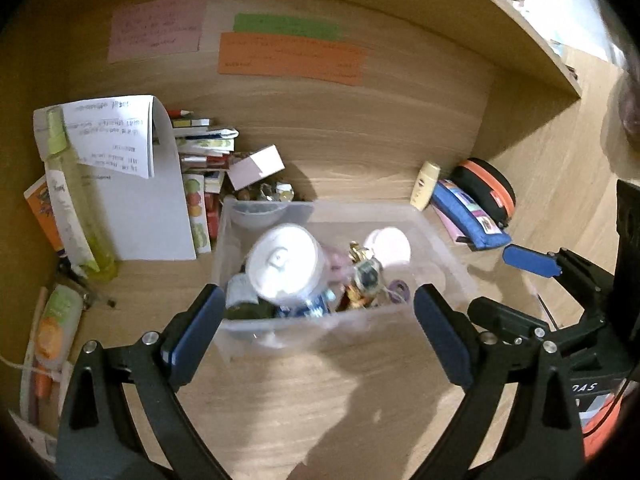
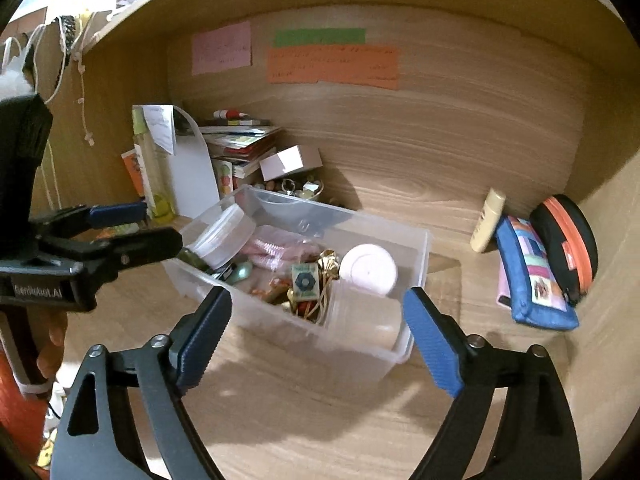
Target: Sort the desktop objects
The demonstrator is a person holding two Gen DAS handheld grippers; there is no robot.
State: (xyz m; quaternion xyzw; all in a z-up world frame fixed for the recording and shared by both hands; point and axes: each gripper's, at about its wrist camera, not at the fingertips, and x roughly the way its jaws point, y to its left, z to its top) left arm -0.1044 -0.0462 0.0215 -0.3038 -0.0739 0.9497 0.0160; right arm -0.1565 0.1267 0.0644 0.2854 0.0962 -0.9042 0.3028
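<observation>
A clear plastic bin (image 1: pixel 280 332) (image 2: pixel 280 332) stands on the wooden desk inside a cubby. In it lie a white-lidded round jar (image 1: pixel 284 266), a pink round lid (image 2: pixel 370 268), a small patterned box (image 2: pixel 306 282), gold trinkets and other small items. My left gripper (image 1: pixel 318 300) is open just in front of the bin's near wall, its pads apart from it, with nothing held. My right gripper (image 2: pixel 318 300) is also open and empty in front of the bin's near right corner. Each gripper shows at the edge of the other's view.
Right of the bin a cream tube (image 2: pixel 488 220), a blue pencil case (image 2: pixel 532 280) and a black case with an orange zip (image 2: pixel 568 240) lie by the side wall. At the back left are stacked books (image 2: pixel 240 144), a small cardboard box (image 1: pixel 258 166), papers and a yellow-green spray bottle (image 1: pixel 76 208).
</observation>
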